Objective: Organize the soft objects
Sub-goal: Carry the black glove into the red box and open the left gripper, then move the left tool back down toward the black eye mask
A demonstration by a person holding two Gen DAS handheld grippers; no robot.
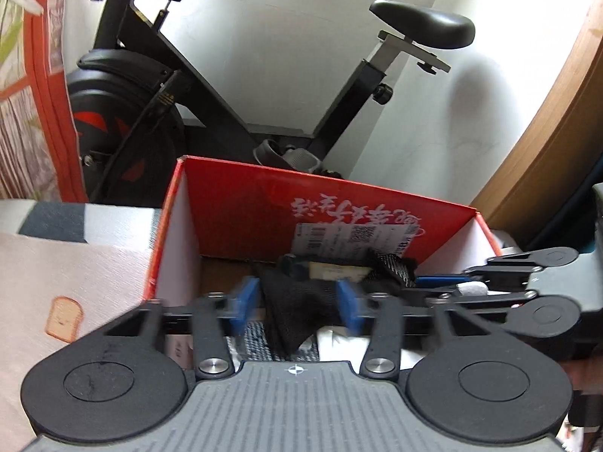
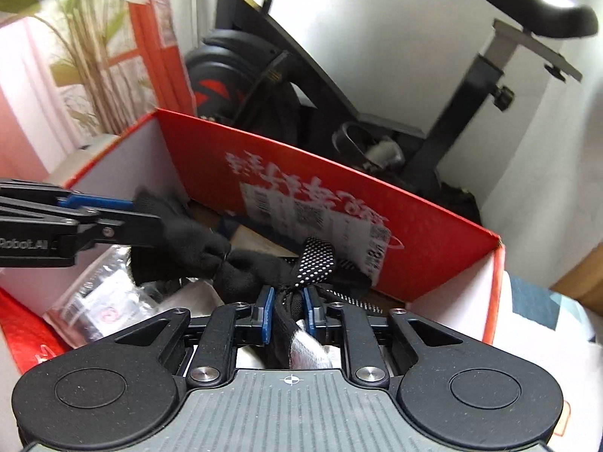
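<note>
Black knit fabric, what looks like a pair of gloves (image 2: 211,252) joined at the cuffs, is strung between the two grippers over the open red box (image 1: 377,207), and the box is the landmark for everything else. The left gripper (image 1: 297,301) hangs above the near part of the box with its blue pads well apart; a fold of the black fabric lies in the gap, but the pads do not press it, so I judge that this end is being let go so the fabric can sink into the box. The right gripper (image 2: 288,310) sits over the box's near edge with its pads nearly together, pinching a bunch of black fabric and a dotted strap (image 2: 316,260); that grip seems to be there to guide the last part down rather than let it snag on the box wall. Inside the box, beneath the fabric, lie clear plastic packets (image 2: 98,301) and some flat cardboard, so the gloves will land on top of them. Behind the box stands an exercise bike (image 1: 233,86), uninvolved. To the left of the box a patterned cloth (image 1: 75,282) covers the surface. The step in hand looks like the drop-off, close to finished.
</note>
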